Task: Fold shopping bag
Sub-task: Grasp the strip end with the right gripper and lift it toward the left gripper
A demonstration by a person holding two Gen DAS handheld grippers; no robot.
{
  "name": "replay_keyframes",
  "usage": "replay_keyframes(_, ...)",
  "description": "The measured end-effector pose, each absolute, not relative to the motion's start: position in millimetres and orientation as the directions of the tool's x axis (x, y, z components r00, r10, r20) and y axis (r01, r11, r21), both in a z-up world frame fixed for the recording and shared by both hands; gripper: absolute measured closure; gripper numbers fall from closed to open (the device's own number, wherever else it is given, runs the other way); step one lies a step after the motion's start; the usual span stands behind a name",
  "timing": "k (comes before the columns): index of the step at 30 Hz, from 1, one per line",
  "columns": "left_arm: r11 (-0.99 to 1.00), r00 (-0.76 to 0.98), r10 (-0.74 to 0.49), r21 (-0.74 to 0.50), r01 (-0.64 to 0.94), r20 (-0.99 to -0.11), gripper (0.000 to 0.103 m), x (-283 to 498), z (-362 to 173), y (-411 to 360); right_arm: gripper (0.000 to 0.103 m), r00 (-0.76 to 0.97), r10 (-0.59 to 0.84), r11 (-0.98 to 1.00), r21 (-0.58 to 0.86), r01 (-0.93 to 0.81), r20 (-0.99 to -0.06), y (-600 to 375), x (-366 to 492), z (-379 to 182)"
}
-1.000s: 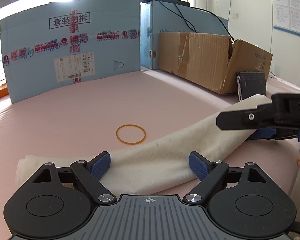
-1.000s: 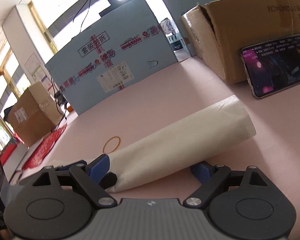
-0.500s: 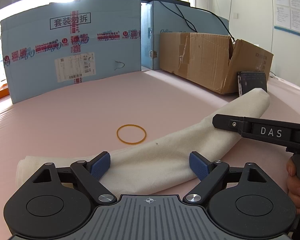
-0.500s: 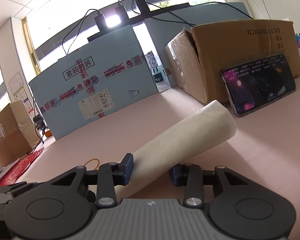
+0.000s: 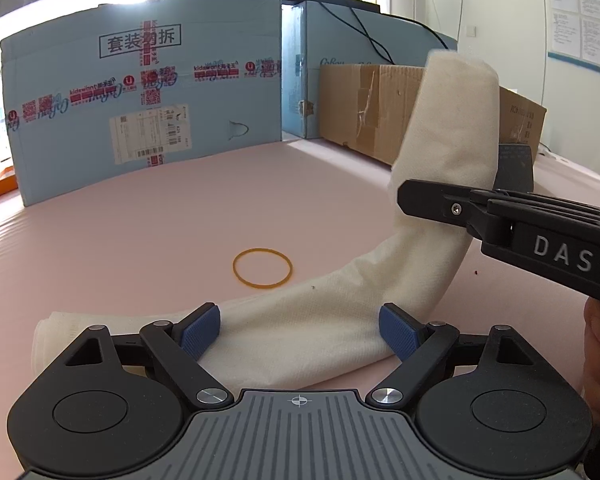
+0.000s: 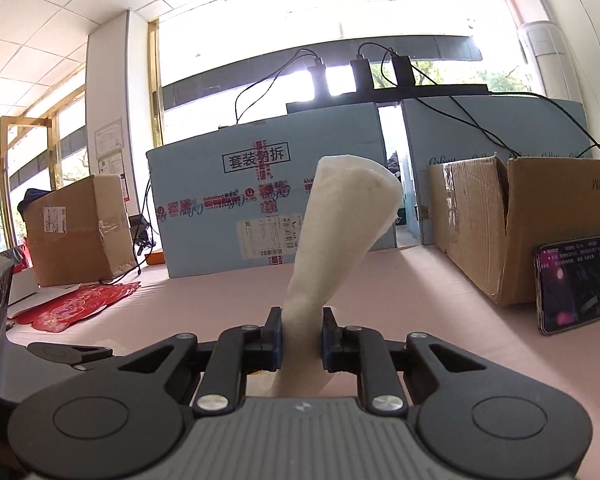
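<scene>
Right wrist view alone shows right tool just clenched on rolled bag, left tool released

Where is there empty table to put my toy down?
Bare pink table lies between the blue box and the rubber band. It is crowded near the bag, both grippers and the phone.

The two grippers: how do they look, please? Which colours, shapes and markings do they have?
Both are matte black. The left gripper has two round discs, a grey ribbed plate between them with a small crosshair mark, silver pivot screws and blue textured pads. The right gripper is built alike; its side carries white letters "DAS". No sleeve is visible.
</scene>
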State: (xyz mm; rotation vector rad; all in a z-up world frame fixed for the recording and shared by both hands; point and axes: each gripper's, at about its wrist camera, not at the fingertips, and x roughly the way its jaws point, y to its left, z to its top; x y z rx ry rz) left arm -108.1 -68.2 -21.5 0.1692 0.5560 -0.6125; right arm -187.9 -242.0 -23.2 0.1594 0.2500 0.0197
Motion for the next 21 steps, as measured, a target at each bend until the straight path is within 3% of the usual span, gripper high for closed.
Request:
replay_keyframes(3, 0.810, 0.678, -0.498, -0.010, 0.587, -0.541, 0.014, -108, -22, -69, 0.079, 0.938, 0.024, 0.969, 0.238, 0.063, -0.345, -261, -184, -29)
replay_keyframes(6, 0.810, 0.678, -0.497, -0.009, 0.587, -0.541, 0.014, -108, -22, -70, 0.068, 0.916, 0.078, 0.950, 0.308, 0.052, -0.394, -270, -184, -35)
replay_keyframes(9, 0.810, 0.678, -0.497, -0.009, 0.587, -0.541, 0.014, -108, -22, -70, 0.066, 0.894, 0.145, 0.929, 0.370, 0.025, -0.424, -270, -178, -45)
replay_keyframes(11, 0.808, 0.677, -0.499, -0.008, 0.589, -0.541, 0.014, -109, -23, -69, 0.066, 0.900, 0.131, 0.941, 0.339, 0.020, -0.416, -264, -178, -46)
replay_keyframes(16, 0.807, 0.679, -0.495, 0.003, 0.591, -0.543, 0.014, -111, -23, -71, 0.078, 0.909, 0.053, 0.982, 0.185, 0.026, -0.413, -250, -179, -48)
replay_keyframes(21, 0.800, 0.678, -0.494, 0.020, 0.599, -0.544, 0.014, -113, -22, -71, 0.081, 0.910, 0.027, 0.992, 0.124, 0.027, -0.413, -245, -178, -47)
